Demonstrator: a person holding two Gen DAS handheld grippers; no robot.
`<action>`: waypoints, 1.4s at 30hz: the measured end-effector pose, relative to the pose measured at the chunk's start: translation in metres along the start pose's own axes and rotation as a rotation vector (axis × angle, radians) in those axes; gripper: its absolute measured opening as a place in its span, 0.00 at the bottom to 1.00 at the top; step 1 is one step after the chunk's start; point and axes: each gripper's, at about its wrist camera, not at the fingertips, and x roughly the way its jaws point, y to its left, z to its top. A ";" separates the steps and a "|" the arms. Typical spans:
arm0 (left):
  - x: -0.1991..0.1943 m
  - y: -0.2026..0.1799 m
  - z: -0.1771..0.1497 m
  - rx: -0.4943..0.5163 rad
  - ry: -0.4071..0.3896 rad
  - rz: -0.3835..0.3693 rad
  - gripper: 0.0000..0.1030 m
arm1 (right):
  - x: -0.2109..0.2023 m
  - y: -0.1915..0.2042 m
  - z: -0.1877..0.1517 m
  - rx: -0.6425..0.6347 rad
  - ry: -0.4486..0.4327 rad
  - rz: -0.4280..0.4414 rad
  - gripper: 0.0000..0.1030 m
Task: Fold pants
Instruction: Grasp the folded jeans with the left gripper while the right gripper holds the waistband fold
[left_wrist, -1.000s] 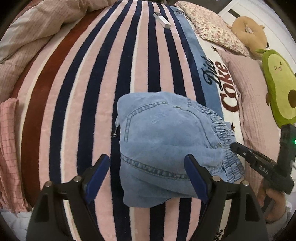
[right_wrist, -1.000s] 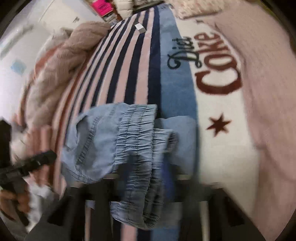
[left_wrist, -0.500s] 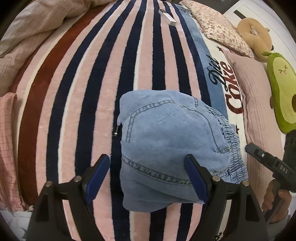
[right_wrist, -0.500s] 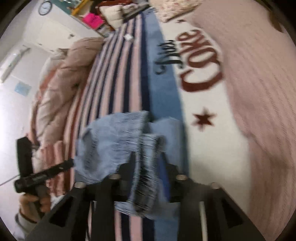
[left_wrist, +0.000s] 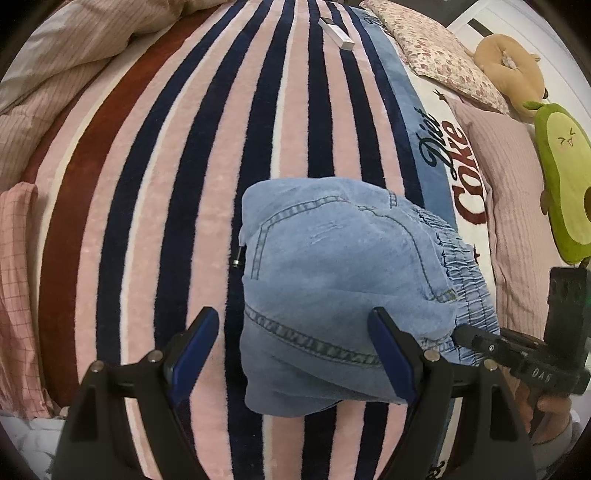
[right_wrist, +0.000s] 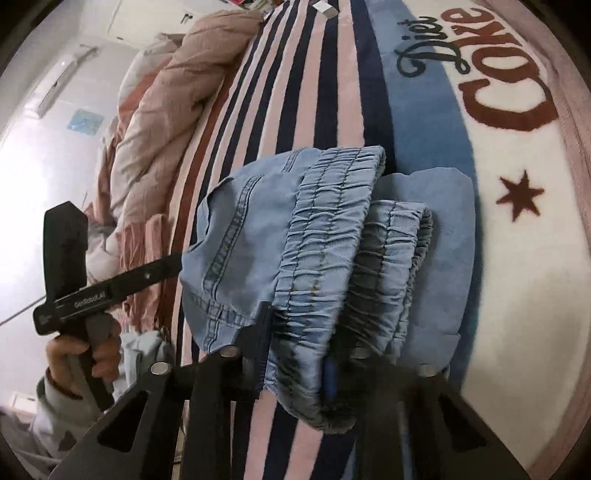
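Observation:
Light blue denim pants (left_wrist: 332, 280) lie folded in a compact bundle on a striped blanket (left_wrist: 177, 177). My left gripper (left_wrist: 295, 343) is open, its blue pads on either side of the bundle's near edge, not gripping. In the right wrist view the pants (right_wrist: 295, 251) show their gathered elastic waistband (right_wrist: 325, 229). My right gripper (right_wrist: 295, 347) sits at the waistband edge with fabric between its fingers, partly hidden by cloth. The right gripper also shows in the left wrist view (left_wrist: 476, 339) touching the bundle's right side.
A pink quilt (left_wrist: 55, 74) is heaped at the left. A floral pillow (left_wrist: 443, 62), a tan plush (left_wrist: 506, 62) and an avocado plush (left_wrist: 565, 177) lie at the right. A small white box (left_wrist: 336, 33) lies far up the blanket. A small dark object (left_wrist: 237, 258) sits beside the pants.
The right gripper pulled away from the bundle, then came back to its waistband edge. The left gripper stayed open around the near edge. The bundle barely shifted.

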 end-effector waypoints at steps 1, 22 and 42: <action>-0.001 0.000 -0.001 0.003 0.002 -0.002 0.77 | -0.001 0.003 -0.003 -0.014 -0.005 -0.023 0.09; 0.022 0.009 -0.010 -0.003 0.039 -0.060 0.80 | -0.032 0.002 -0.014 0.046 -0.101 -0.282 0.67; 0.001 -0.002 -0.054 0.069 -0.093 -0.151 0.29 | -0.007 0.021 -0.052 0.022 -0.151 -0.217 0.29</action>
